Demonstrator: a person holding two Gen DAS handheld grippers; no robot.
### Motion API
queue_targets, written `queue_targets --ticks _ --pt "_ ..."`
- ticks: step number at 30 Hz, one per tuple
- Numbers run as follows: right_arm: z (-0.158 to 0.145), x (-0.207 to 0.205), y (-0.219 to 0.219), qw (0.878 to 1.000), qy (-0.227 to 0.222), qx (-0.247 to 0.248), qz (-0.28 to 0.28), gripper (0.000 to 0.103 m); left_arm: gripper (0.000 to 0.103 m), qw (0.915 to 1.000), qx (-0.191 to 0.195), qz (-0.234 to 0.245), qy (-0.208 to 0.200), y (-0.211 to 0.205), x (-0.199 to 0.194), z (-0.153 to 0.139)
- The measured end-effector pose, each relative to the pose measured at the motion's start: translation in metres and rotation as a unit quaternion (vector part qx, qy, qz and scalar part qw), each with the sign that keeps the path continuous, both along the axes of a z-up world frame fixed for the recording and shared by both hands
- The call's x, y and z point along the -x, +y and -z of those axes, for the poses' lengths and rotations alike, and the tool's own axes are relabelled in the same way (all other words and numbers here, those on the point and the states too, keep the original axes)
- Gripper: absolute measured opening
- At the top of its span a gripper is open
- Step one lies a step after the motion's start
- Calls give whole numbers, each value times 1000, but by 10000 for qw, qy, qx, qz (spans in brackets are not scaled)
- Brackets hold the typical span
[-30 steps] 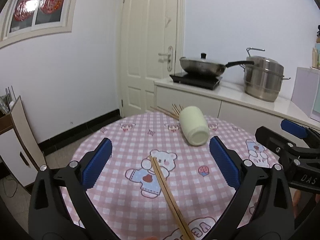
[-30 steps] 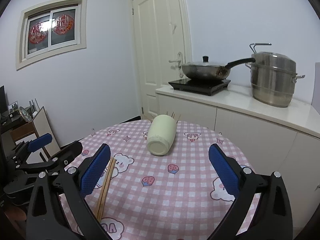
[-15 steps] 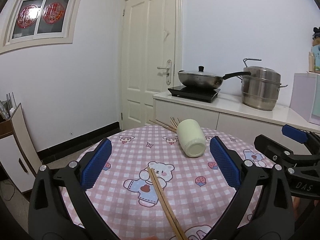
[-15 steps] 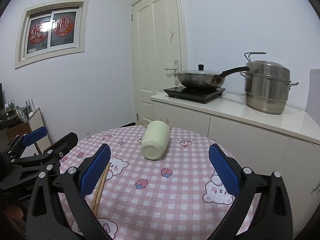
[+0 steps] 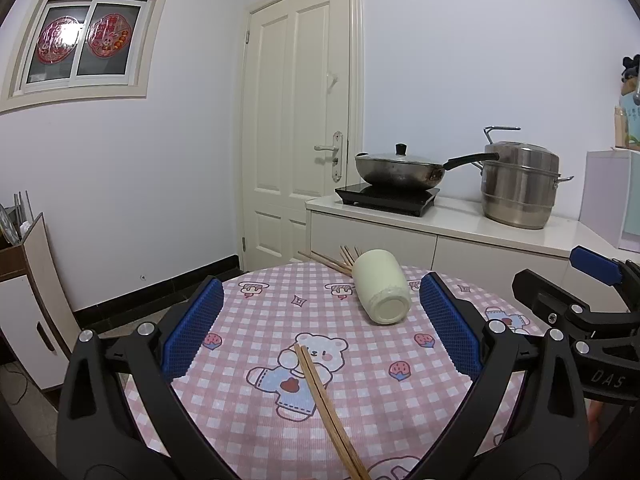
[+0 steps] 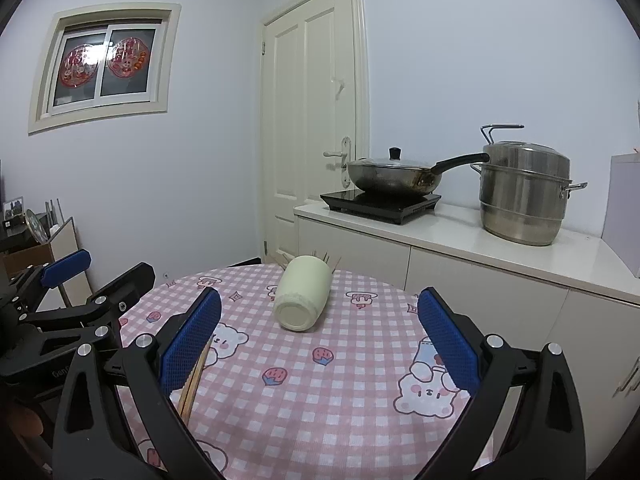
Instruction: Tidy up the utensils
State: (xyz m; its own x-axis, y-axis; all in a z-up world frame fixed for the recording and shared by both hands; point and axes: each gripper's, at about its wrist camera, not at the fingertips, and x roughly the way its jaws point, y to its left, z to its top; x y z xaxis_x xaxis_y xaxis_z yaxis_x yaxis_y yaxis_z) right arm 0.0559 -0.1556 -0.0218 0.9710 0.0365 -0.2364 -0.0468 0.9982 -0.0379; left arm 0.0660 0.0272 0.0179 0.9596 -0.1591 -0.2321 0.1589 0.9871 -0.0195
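Note:
A cream utensil holder [image 5: 382, 287] lies on its side at the far part of the round table, its base toward me; it also shows in the right wrist view [image 6: 304, 298]. Several chopsticks [image 5: 334, 261] stick out of its far mouth. A loose pair of chopsticks [image 5: 330, 406] lies on the checked cloth near me, partly hidden behind my right gripper's left finger in the right wrist view [image 6: 192, 388]. My left gripper [image 5: 320, 326] is open and empty above the near table. My right gripper [image 6: 320, 338] is open and empty, short of the holder.
The table has a pink checked cloth [image 6: 352, 376]. Behind it a white counter [image 6: 460, 232] carries a wok on a hob [image 6: 390, 178] and a steel steamer pot [image 6: 524, 196]. A door [image 5: 304, 152] is at the back. A cabinet [image 5: 28, 304] stands left.
Both grippers have tilted up and drawn back a little, so the holder and the table sit lower in both views. Nothing on the table has moved.

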Motion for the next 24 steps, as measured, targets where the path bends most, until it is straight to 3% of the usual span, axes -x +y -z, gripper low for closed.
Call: queue_targets --ticks 24 --pt "0 0 -1 10000 -14 -10 -25 95 97 10000 -61 -39 -34 -1 0 -1"
